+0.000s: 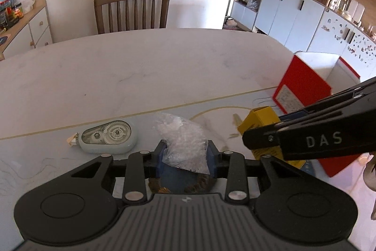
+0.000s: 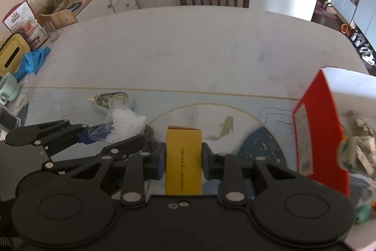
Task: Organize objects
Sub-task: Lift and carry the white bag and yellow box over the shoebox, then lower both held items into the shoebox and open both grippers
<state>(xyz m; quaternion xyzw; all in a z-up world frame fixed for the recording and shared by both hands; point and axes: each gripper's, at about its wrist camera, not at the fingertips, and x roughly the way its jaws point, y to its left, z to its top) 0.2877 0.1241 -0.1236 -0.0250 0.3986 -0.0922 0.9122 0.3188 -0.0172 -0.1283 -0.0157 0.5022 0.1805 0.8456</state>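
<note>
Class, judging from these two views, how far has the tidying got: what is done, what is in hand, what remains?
Nothing visibly sits in the red box yet; its inside is hidden. In hand: the left claw is shut on the clear bag, and the right claw is shut on the yellow box. Left: the tape dispenser lies on the table.

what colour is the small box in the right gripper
Yellow, with a line of dark print down its face. The small box shows best in the right wrist view, clamped in the right gripper.
</note>
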